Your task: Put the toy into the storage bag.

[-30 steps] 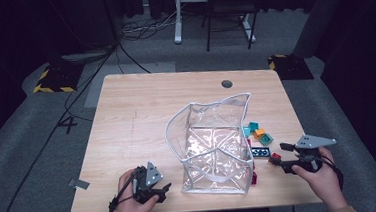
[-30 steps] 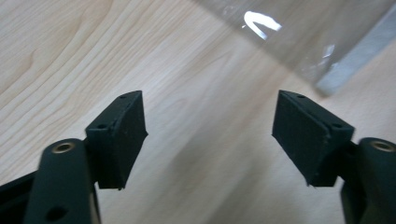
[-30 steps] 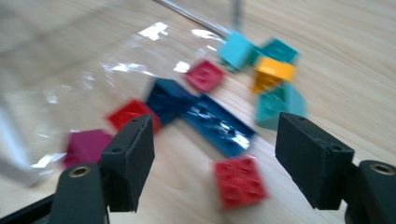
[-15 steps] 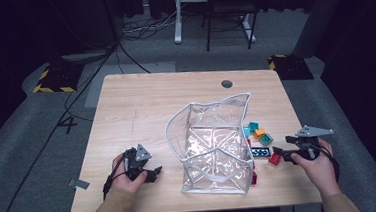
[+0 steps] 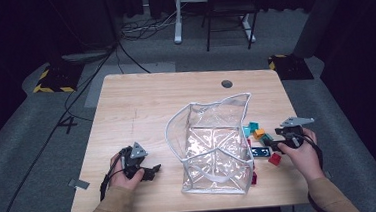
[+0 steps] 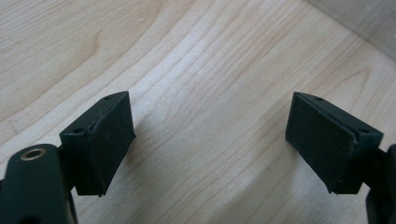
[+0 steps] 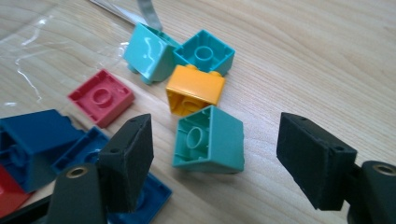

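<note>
On the wooden table [image 7: 327, 56], a teal block [image 7: 210, 140] lies between the open right claw [image 7: 215, 163].

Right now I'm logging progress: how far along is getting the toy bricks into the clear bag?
Done: the clear plastic bag stands open but looks empty. In hand: the open right gripper straddles a teal brick without pressing it; the left gripper is open over bare table. Left: every brick, including the orange brick, still lies outside.

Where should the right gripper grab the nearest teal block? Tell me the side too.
Take the teal block across its two flat side walls, coming straight on from the open right gripper. It lies tipped, hollow underside facing the camera, walls roughly lining up with the fingers.
</note>
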The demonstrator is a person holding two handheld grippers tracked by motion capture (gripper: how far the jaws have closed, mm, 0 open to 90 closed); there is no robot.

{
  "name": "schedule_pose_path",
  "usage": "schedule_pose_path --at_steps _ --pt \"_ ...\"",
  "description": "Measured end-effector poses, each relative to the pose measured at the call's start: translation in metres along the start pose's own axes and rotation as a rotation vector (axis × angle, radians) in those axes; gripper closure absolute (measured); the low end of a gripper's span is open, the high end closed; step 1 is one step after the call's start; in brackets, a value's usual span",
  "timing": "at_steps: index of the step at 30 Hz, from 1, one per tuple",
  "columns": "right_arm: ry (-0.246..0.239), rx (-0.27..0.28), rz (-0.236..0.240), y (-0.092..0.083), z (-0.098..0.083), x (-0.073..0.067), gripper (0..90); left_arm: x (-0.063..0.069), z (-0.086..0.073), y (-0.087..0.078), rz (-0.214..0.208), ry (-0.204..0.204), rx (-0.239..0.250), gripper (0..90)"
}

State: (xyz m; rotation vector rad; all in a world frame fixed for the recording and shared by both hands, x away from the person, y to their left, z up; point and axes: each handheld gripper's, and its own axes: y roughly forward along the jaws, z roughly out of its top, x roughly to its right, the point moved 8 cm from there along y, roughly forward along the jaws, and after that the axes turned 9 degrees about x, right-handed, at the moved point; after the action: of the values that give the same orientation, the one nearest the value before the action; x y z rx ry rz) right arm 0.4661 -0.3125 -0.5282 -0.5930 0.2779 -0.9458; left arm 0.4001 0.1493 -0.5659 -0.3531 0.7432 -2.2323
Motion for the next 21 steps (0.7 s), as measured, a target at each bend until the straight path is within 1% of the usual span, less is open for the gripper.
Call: schedule_pose_path --at_steps 1,4,5,6,7,9,12,15,16,17,18,19,21 --pt "0.010 -0.009 0.000 0.005 -0.002 0.002 28.3 -0.001 0.000 0.000 0.012 -0.001 0.002 15.6" --pt "0.017 -0.018 0.002 0.009 -0.005 0.003 28.6 -0.002 0.000 0.001 0.014 -0.002 -0.001 15.0" --pt "0.027 -0.023 0.007 0.012 -0.006 0.004 29.5 -0.002 0.001 0.001 0.003 0.005 0.002 14.9" --pt "0.027 -0.023 0.007 0.012 -0.006 0.004 29.5 -0.002 0.001 0.001 0.003 0.005 0.002 14.8" --pt "0.030 -0.029 0.014 0.016 -0.007 0.005 30.7 -0.003 0.001 0.002 -0.006 0.015 0.001 14.8" --pt "0.027 -0.039 0.013 0.019 -0.008 0.006 32.0 -0.004 0.002 0.002 -0.017 0.024 0.002 14.8" --pt "0.033 -0.045 0.014 0.021 -0.009 0.007 33.5 -0.004 0.002 0.002 -0.023 0.028 0.002 14.8" --pt "0.037 -0.048 0.018 0.024 -0.011 0.009 37.8 -0.006 0.002 0.003 -0.031 0.032 -0.002 14.8" --pt "0.040 -0.041 0.017 0.024 -0.012 0.011 40.2 -0.007 0.002 0.003 -0.028 0.036 -0.002 14.8" --pt "0.038 -0.042 0.016 0.023 -0.012 0.012 42.6 -0.008 0.003 0.003 -0.026 0.031 0.004 14.8" --pt "0.038 -0.042 0.016 0.023 -0.012 0.012 42.6 -0.009 0.003 0.003 -0.022 0.026 -0.001 14.8" --pt "0.028 -0.047 0.010 0.022 -0.012 0.015 45.8 -0.011 0.003 0.004 -0.008 0.016 0.000 14.8" --pt "0.033 -0.041 0.003 0.021 -0.013 0.018 46.0 -0.012 0.003 0.003 -0.003 0.017 -0.002 14.8"
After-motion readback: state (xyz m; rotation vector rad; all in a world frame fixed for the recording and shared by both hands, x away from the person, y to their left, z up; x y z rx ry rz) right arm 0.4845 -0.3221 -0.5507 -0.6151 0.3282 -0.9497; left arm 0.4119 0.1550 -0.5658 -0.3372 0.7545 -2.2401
